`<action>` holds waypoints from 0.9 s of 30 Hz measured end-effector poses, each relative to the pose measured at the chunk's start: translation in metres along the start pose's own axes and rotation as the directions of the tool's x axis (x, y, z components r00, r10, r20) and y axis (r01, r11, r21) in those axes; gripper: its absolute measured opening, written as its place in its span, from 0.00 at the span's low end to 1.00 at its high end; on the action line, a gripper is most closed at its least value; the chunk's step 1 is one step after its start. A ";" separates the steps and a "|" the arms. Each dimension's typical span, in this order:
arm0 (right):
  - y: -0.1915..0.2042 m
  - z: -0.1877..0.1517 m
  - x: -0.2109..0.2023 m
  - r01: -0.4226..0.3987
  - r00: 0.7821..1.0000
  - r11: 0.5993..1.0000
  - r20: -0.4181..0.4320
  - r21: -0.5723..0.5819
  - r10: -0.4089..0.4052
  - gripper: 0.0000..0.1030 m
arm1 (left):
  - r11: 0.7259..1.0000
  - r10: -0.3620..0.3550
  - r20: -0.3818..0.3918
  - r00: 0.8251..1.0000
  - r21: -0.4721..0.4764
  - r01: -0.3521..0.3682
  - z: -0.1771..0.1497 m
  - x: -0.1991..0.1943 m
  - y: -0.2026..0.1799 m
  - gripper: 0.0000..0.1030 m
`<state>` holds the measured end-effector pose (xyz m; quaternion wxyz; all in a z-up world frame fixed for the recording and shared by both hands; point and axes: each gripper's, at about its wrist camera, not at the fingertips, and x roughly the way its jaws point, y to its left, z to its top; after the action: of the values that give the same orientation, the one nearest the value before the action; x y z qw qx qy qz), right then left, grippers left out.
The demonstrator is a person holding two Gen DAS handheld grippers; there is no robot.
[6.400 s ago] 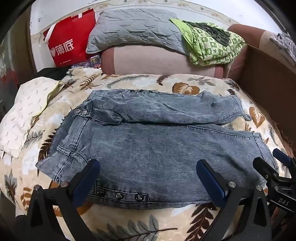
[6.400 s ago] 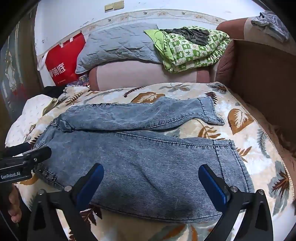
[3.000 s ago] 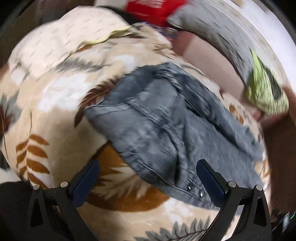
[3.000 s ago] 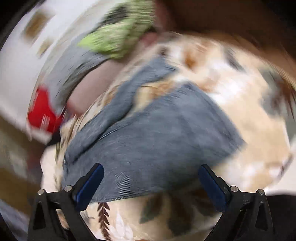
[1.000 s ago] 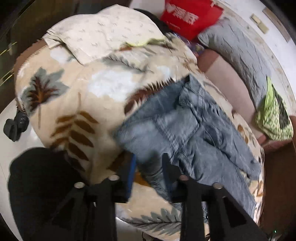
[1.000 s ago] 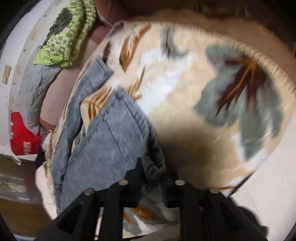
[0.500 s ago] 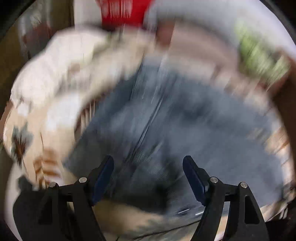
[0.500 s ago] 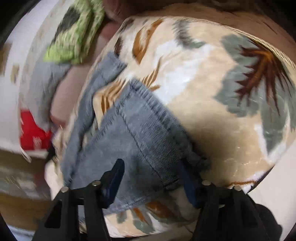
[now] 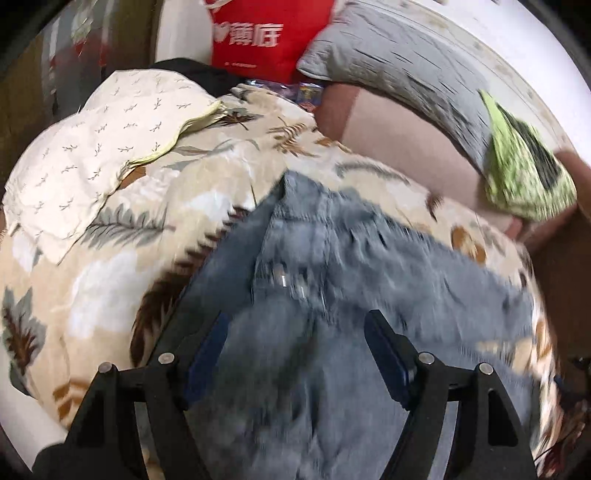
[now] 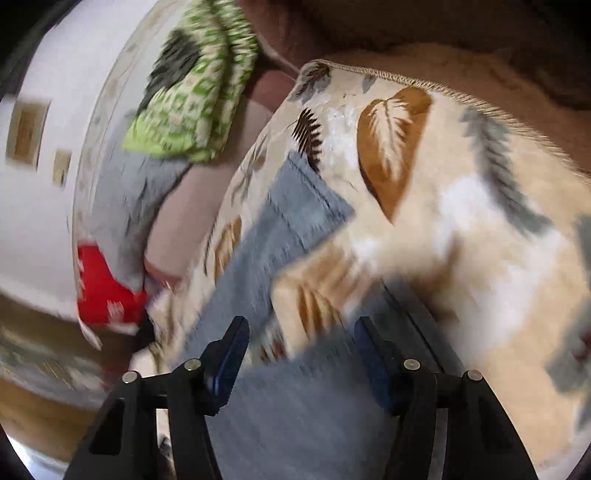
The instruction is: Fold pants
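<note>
From the left wrist view we see the left gripper (image 9: 295,354) with its jaws spread, having just been opening, the denim of the pants (image 9: 354,280) lying under and between them but not pinched by the pads. The pants lie on the leaf-print blanket (image 9: 110,295), waistband end with its snap buttons just beyond the gripper, and the cloth looks doubled there, though blur keeps us from reading the layers. A red bag (image 9: 266,33) and a grey pillow (image 9: 399,66) sit well beyond the pants. From the right wrist view the right gripper (image 10: 299,354) is likewise spread, its jaws having just been opening, with denim below them and nothing clamped. One leg of the pants (image 10: 295,210) runs away from the gripper across the blanket (image 10: 480,221), its hem beside a brown leaf. We judge one lengthwise fold laid and released; bringing the legs up toward the waistband is left.
</note>
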<state>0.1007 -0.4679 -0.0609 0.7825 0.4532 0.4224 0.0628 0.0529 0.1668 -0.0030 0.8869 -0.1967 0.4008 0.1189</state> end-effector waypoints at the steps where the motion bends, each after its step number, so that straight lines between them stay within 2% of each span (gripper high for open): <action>1: 0.000 0.014 0.012 -0.007 1.000 1.000 -0.001 0.027 0.007 0.61 | 1.000 -0.009 0.004 1.000 -0.024 0.009 0.010 0.008 0.002 0.75; 3: 0.000 0.035 0.038 0.004 1.000 0.998 -0.006 0.070 -0.003 0.61 | 0.999 -0.016 0.020 1.000 -0.051 0.017 0.025 0.019 0.004 0.75; 7: -0.004 0.060 0.082 0.023 0.999 0.991 -0.032 0.136 -0.019 0.61 | 0.999 -0.005 0.015 1.000 -0.046 0.006 0.048 0.051 0.000 0.75; 10: -0.009 0.070 0.108 0.094 0.995 0.983 -0.053 0.159 -0.086 0.61 | 0.997 0.024 -0.072 0.997 -0.065 -0.029 0.051 0.088 0.005 0.75; 12: -0.009 0.072 0.116 0.104 0.994 0.980 -0.037 0.172 -0.099 0.60 | 0.996 0.056 -0.151 0.987 -0.059 -0.065 0.045 0.113 0.008 0.75; 13: -0.006 0.073 0.117 0.117 0.993 0.980 -0.029 0.158 -0.114 0.48 | 0.996 0.067 -0.163 0.984 -0.040 -0.075 0.040 0.122 0.008 0.75; 14: -0.002 0.074 0.117 0.136 0.991 0.982 -0.020 0.130 -0.135 0.09 | 0.997 0.075 -0.135 0.988 -0.013 -0.078 0.038 0.121 0.005 0.76; 15: 0.000 0.074 0.116 0.137 0.991 0.984 -0.020 0.116 -0.135 0.04 | 0.996 0.089 -0.118 0.989 0.019 -0.087 0.036 0.120 0.001 0.77; 19: 0.027 0.068 0.088 0.212 0.975 0.977 0.077 -0.030 -0.209 0.04 | 0.996 0.083 -0.128 0.988 0.033 -0.080 0.034 0.121 0.000 0.79; 21: 0.039 0.058 0.069 0.244 0.965 0.965 0.121 -0.097 -0.232 0.04 | 0.997 0.074 -0.142 0.987 0.027 -0.070 0.035 0.120 0.000 0.79; 22: 0.037 0.051 0.066 0.283 0.955 0.952 0.126 -0.118 -0.268 0.04 | 0.997 0.070 -0.152 0.986 0.020 -0.068 0.038 0.119 0.002 0.79; 23: 0.031 0.047 0.070 0.328 0.942 0.935 0.116 -0.133 -0.314 0.09 | 0.998 0.069 -0.162 0.984 0.011 -0.068 0.041 0.119 0.002 0.79; 24: 0.021 0.044 0.078 0.373 0.927 0.916 0.083 -0.146 -0.365 0.17 | 0.998 0.067 -0.172 0.983 0.001 -0.068 0.043 0.118 0.004 0.79; 25: 0.003 0.043 0.098 0.407 0.911 0.903 -0.013 -0.138 -0.413 0.33 | 0.998 0.060 -0.184 0.981 -0.012 -0.064 0.045 0.116 0.004 0.79; 27: -0.003 0.044 0.089 0.346 0.938 0.932 0.031 -0.107 -0.344 0.32 | 0.999 0.029 -0.174 0.984 -0.028 -0.035 0.046 0.106 0.004 0.79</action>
<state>0.1879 -0.4556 -0.1063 0.8076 0.3283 0.4867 -0.0548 0.1507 0.1964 -0.0564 0.8434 -0.2135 0.4778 0.1217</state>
